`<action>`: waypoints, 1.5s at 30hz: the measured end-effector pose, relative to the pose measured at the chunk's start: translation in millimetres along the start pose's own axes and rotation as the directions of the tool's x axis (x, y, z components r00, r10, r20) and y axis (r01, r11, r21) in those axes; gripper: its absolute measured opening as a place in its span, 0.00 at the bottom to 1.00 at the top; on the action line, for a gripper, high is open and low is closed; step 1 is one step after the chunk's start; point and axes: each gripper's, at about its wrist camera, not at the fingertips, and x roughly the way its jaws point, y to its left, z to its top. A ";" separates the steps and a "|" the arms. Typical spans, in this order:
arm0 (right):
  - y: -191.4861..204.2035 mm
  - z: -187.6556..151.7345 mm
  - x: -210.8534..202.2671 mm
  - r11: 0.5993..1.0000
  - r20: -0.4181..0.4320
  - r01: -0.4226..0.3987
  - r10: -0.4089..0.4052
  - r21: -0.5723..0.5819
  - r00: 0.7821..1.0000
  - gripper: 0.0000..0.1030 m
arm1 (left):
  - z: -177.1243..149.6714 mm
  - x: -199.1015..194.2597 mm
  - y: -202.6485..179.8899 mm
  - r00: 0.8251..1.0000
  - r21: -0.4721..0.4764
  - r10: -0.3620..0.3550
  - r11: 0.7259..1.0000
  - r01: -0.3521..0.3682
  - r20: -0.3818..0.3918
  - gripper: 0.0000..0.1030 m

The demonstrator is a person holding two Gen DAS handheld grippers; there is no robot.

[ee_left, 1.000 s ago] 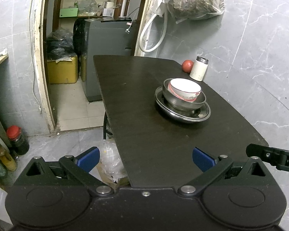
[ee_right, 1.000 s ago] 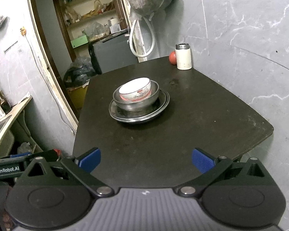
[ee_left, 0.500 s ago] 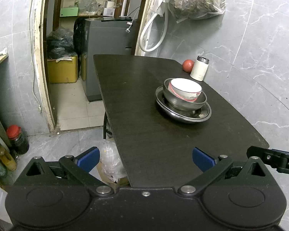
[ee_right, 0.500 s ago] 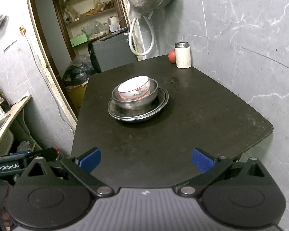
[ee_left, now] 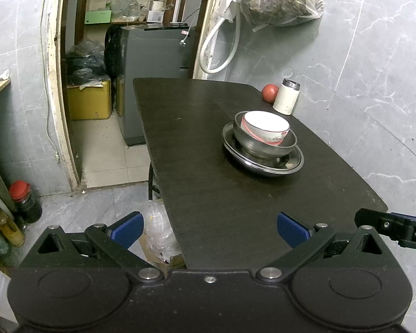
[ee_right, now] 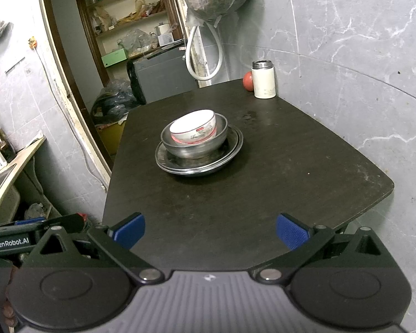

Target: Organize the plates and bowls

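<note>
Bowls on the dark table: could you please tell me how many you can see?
2, nested: a white ceramic bowl tilted inside a steel bowl, which sits on stacked steel plates. More could be hidden underneath.

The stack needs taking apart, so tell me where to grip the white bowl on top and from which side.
Grip the white bowl by its rim, one finger inside and one outside. It sits tilted in the metal bowl, and in the right wrist view its right edge stands highest, clear of the metal rim. That exposed edge is probably easiest, reached from above on the right with the open right gripper.
</note>
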 end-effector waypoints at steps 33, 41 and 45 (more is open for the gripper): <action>-3.8 2.2 1.3 1.000 0.002 0.002 -0.002 0.004 1.000 1.00 | 3.1 6.9 -3.2 1.000 0.013 -0.007 1.000 0.007 -0.005 0.99; -3.6 2.0 1.3 1.000 0.002 0.002 -0.002 0.003 1.000 1.00 | 3.6 7.0 -2.7 1.000 0.013 -0.008 1.000 0.008 -0.006 0.99; -2.0 2.1 2.3 1.000 0.000 0.003 -0.003 -0.001 1.000 1.00 | 4.6 8.2 -0.6 1.000 0.005 -0.011 1.000 0.011 -0.009 0.99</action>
